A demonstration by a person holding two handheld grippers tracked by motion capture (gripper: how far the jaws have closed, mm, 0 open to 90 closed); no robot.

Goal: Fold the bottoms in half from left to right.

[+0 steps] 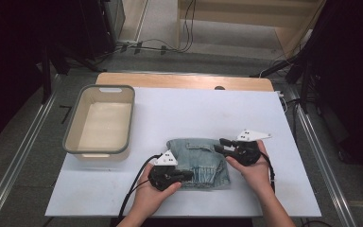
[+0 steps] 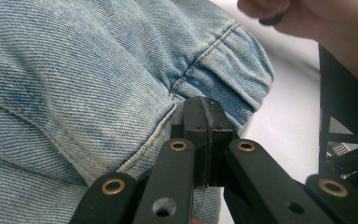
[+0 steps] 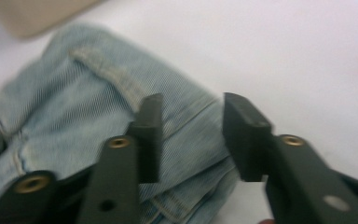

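On the tabletop point(image 1: 283, 142), near edge: folded denim garment point(image 1: 198, 163) lies flat between my two hands, well right of the basin.
Basin: beige tub point(image 1: 101, 120) with grey rim, far left, nothing visible inside.
Left hand-held gripper point(image 1: 185, 176): clamped tight on the denim's near left edge; in the left gripper view the black pads point(image 2: 205, 126) meet at a stitched seam with a fold of cloth pinched between them.
Right hand-held gripper point(image 1: 219, 145): jaws apart, not gripping; in the right gripper view the two fingertips point(image 3: 242, 121) straddle the folded right edge, cloth under the gap, no pad pressing on it.
Step in hand: I judge this a folding or gathering job; left corner secured, right side between grips.
Next move: right jaws need to settle over a firm layered edge and close, matching the left hold, before any lift or fold.
Hard to make out: right gripper view is blurred; which part of the garment sits under the jaws is unclear. How many layers the left pads hold is hidden.
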